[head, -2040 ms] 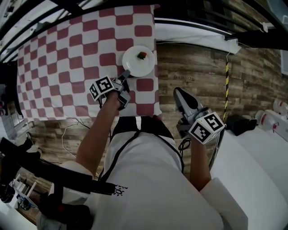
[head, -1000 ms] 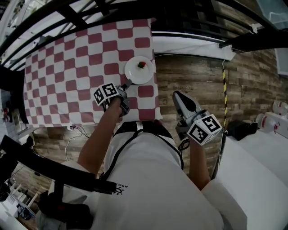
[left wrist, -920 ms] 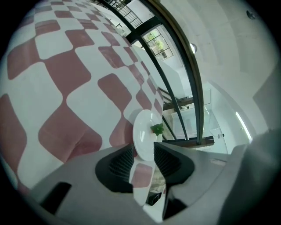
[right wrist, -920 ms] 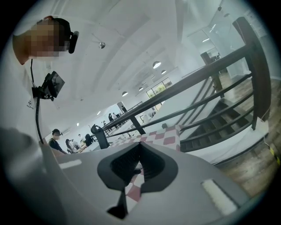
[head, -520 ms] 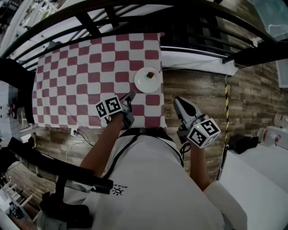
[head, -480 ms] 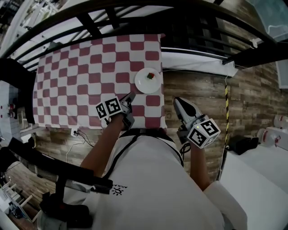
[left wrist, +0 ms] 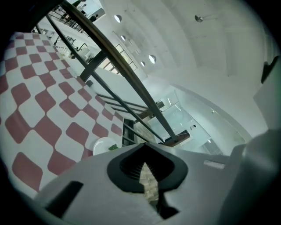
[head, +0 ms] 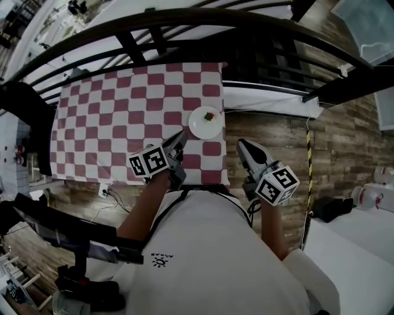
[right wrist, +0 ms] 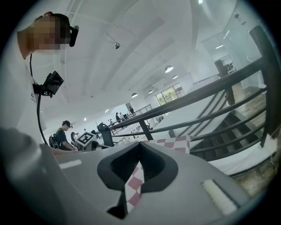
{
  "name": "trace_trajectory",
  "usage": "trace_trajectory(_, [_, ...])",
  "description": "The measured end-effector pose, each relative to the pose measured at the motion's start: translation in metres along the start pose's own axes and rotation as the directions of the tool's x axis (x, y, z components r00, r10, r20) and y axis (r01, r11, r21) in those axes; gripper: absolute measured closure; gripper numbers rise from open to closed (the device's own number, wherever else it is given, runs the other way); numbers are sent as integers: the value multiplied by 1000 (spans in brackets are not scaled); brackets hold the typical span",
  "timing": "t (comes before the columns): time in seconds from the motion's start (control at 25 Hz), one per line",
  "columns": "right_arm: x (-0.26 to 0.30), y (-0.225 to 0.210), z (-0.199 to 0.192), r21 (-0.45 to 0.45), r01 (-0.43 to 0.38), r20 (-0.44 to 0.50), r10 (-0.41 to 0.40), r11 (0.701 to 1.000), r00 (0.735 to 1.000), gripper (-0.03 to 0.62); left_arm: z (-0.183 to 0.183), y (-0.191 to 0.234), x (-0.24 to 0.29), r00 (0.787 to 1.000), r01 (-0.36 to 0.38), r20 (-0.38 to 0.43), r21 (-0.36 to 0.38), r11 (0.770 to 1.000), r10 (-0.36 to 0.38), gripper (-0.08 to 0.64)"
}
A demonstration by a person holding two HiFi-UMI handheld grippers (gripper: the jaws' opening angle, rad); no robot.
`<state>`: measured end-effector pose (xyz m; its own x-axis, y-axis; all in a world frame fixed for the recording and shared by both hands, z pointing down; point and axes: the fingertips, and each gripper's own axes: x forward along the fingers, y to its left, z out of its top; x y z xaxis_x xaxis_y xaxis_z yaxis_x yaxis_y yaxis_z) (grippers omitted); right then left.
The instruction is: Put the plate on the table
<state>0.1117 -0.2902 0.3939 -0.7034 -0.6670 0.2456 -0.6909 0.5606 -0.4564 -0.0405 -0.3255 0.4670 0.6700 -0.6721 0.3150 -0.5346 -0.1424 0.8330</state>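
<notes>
Since a moment ago, the left gripper (head: pixel 183 134) has pulled away from the round white plate (head: pixel 206 122) and risen over the table's near right part. Its grey plastic jaws have just closed and now meet at the tips with nothing between them. The plate lies flat on the table (head: pixel 111 123) close to the right edge, with a small red and green morsel on it, apart from both claws. The right gripper (head: pixel 242 143) hangs just off the table's right edge, above the floor, its jaws likewise together and empty.

A smooth red-and-white checked cloth covers the table. Beside it runs a floor of rough brown wooden planks (head: pixel 271 129), and a black metal railing (head: pixel 184 15) arcs beyond the table's far side.

The left gripper view looks past its ribbed dark pads (left wrist: pixel 131 169) at the plate (left wrist: pixel 102 145) on the checked cloth (left wrist: pixel 39 110) and a white ceiling with round lamps. The right gripper view shows a strip of the cloth (right wrist: pixel 175 143) and distant people in a bright hall, neither visible from the head.
</notes>
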Motion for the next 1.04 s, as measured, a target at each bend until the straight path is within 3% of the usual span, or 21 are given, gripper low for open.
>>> trace_trajectory(0.48, [5, 14, 19, -55, -14, 31, 15, 998, 999, 584, 19, -31, -14, 997, 71, 29, 111, 991, -75, 552])
trace_trajectory(0.84, [6, 13, 16, -57, -1, 30, 2, 998, 1000, 584, 14, -24, -8, 996, 85, 4, 68, 994, -86, 554])
trace_trajectory(1.04, [6, 10, 16, -62, 1, 33, 1, 998, 999, 584, 13, -23, -4, 996, 83, 7, 87, 993, -84, 554])
